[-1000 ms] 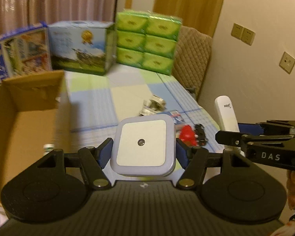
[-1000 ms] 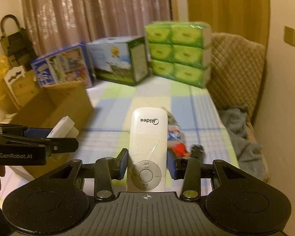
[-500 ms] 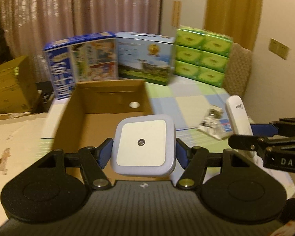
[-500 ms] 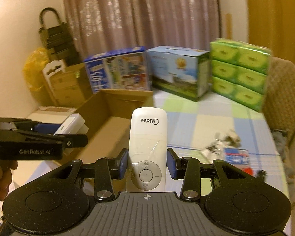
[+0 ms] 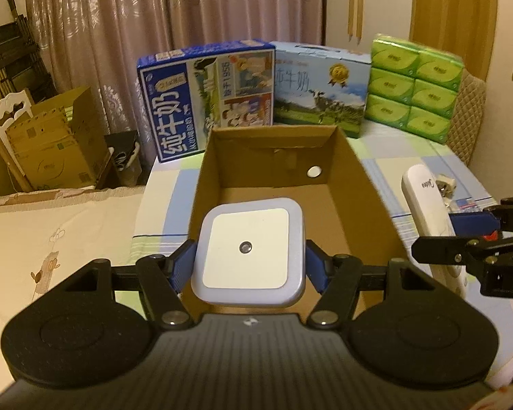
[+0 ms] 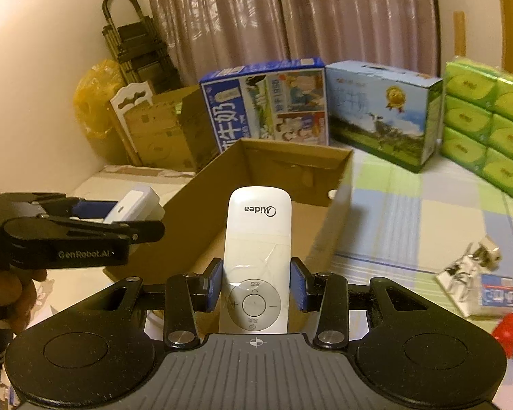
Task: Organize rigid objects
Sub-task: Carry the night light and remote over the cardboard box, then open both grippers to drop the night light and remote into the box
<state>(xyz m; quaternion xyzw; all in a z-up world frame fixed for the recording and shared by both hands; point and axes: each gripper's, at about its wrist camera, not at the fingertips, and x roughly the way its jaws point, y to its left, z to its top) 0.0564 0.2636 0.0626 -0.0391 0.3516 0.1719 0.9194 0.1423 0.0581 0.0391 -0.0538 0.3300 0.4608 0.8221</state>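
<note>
The open cardboard box (image 5: 366, 184) sits on the checked cloth (image 6: 427, 218), with two milk cartons (image 5: 208, 99) just behind it and green tissue packs (image 5: 413, 85) behind and to its right; the left gripper (image 5: 249, 266), jaws partly spread, clamps a square white night light (image 5: 248, 251) above the box's near end; the right gripper (image 6: 254, 288), jaws narrow, pinches a white remote (image 6: 256, 239) beside the box's right wall
</note>
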